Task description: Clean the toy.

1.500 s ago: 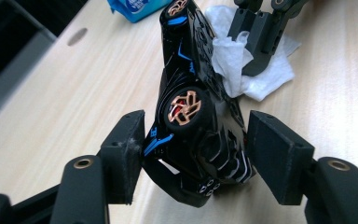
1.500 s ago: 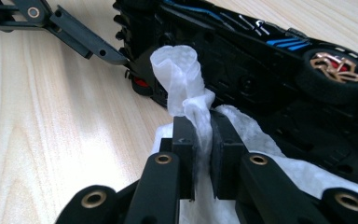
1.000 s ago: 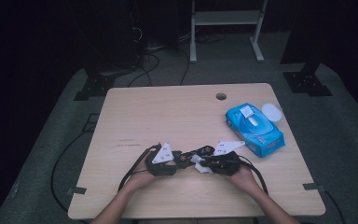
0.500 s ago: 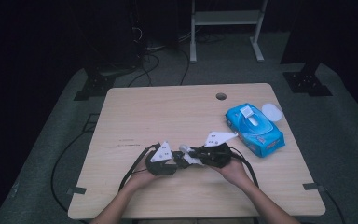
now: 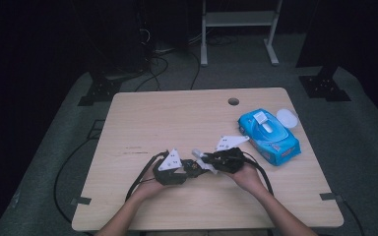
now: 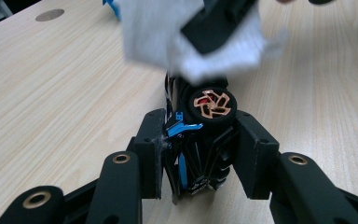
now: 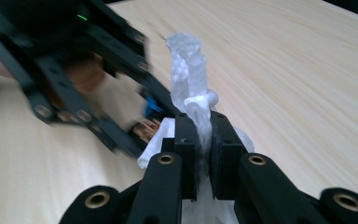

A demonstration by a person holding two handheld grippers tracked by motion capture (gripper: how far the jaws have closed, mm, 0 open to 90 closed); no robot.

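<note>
Wood table (image 5: 142, 118); L gripper (image 6: 196, 154) clamps toy car (image 6: 200, 140), R gripper (image 7: 199, 140) pinches wipe (image 7: 189, 70). Rub wheel above L fingertips gently, car steady.

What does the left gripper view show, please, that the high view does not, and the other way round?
Left gripper view alone: the toy car is black with blue trim, has a copper-spoked wheel, and is clamped between the left gripper pads.

High view alone: the blue wipes pack at the table's right side, its white lid beside it, the cable hole, and both forearms.

Both: the wooden table, and the white wipe held by the right gripper against the car.
</note>
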